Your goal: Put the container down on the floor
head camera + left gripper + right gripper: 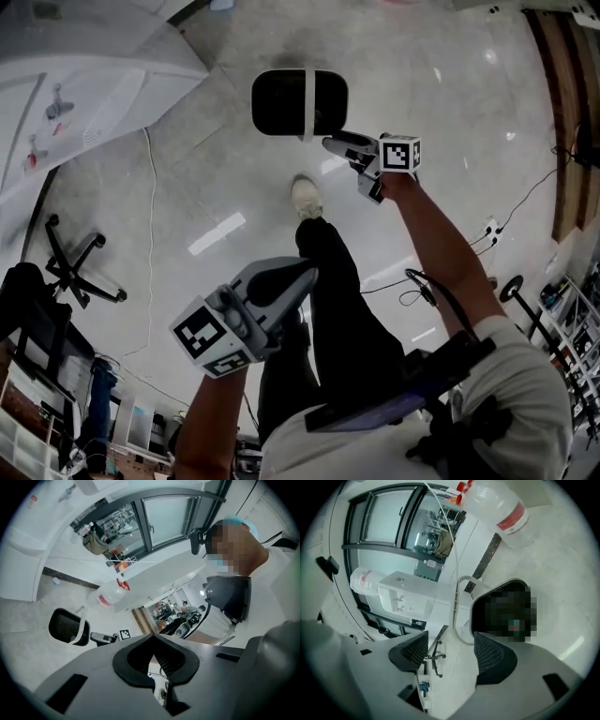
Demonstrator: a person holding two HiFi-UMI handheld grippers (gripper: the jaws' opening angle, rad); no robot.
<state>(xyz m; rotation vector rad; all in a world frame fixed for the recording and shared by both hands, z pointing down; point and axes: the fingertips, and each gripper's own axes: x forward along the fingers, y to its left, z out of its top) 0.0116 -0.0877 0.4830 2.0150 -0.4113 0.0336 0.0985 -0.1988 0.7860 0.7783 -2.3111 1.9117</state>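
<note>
The container (298,101), a black bin with a white rim and a white loop handle, stands on the pale floor ahead of the person's shoe (306,199). My right gripper (347,167) hovers just beside its near right edge, jaws wide apart. In the right gripper view the container (487,603) lies just beyond the open right gripper (450,653), with nothing between the pads. My left gripper (305,272) is held back near the person's leg, well away from the container (69,626). The left gripper (153,660) has its pads together and holds nothing.
A large clear water bottle (501,508) with a red label lies on the floor past the container. A white counter (84,66) fills the upper left, an office chair (75,267) stands at left, and cables (150,216) run over the floor.
</note>
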